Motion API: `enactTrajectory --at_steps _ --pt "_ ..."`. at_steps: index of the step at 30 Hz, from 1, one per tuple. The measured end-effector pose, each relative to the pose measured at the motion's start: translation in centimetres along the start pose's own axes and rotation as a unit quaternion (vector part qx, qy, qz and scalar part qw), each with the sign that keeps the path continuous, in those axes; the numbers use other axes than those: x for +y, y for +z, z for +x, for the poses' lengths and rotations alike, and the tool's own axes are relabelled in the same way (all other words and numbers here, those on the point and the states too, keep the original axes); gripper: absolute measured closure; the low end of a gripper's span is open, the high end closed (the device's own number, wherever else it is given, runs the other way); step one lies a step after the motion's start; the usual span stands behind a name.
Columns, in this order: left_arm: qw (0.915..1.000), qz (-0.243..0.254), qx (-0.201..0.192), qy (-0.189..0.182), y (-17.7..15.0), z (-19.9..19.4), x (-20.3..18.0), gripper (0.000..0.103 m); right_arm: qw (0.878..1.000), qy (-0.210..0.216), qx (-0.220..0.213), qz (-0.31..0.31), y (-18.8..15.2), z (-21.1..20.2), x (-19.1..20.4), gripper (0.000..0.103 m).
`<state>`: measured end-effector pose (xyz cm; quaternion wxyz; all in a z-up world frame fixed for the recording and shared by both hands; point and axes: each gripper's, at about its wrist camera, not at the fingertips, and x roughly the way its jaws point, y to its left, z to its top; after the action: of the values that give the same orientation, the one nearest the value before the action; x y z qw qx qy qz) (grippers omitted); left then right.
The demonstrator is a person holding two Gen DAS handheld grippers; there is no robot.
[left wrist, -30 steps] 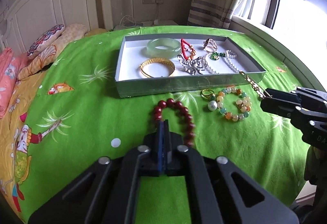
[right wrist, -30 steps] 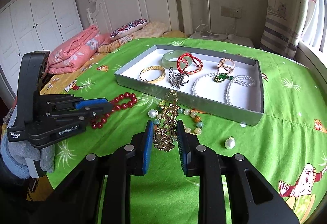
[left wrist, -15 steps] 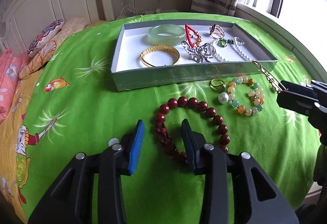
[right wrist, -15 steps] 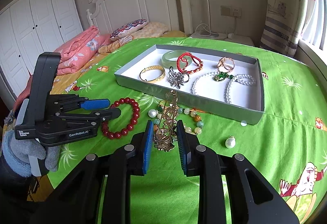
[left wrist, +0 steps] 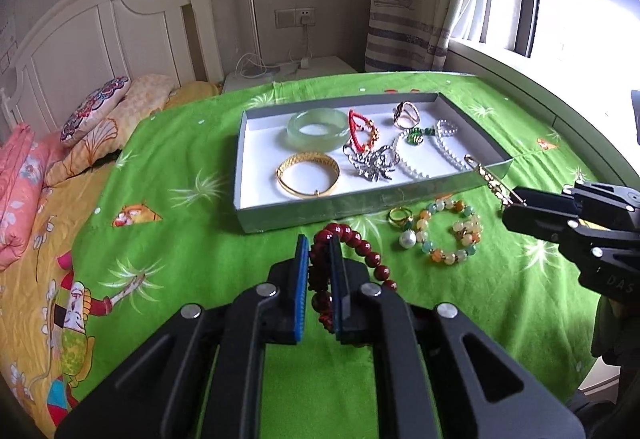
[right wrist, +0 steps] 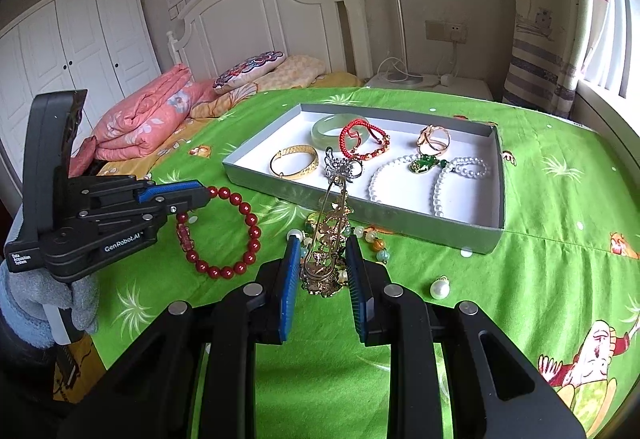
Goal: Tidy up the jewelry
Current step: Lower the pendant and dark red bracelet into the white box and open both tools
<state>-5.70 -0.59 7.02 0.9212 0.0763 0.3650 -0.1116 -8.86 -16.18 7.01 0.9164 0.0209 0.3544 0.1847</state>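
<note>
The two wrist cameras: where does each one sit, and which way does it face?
Left wrist: rides the left gripper, facing the grey rectangular tray; its fingers pinch the dark red bead bracelet, right gripper at right.
Right wrist: rides the right gripper, holding the gold filigree hairpin, facing the headboard; left gripper and grey glove at left.
Shared: tray, bracelet, hairpin.

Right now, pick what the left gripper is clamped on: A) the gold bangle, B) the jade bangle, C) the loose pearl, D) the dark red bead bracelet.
D: the left gripper pinches the dark red bead bracelet, whose loop hangs from its pads.
</note>
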Motion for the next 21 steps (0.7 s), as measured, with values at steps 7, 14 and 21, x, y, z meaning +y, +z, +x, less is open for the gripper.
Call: enactTrajectory --at_steps 7,14,21 --pt "0.9992 0.034 -0.023 0.003 2.9 -1.4 -1.5 0.094 1.000 -0.004 -0.009 0.004 0.8 -0.3 -0.7 0.079" --pt "0.9979 0.041 -0.049 0.003 6.7 -1.8 -1.5 0.094 1.000 -0.006 -0.013 0.014 1.9 0.2 -2.0 0.079" --pt "0.9969 0.054 -0.056 0.004 9.9 -0.3 -1.8 0.094 0.999 -0.005 -0.011 0.032 3.2 1.6 -3.7 0.079"
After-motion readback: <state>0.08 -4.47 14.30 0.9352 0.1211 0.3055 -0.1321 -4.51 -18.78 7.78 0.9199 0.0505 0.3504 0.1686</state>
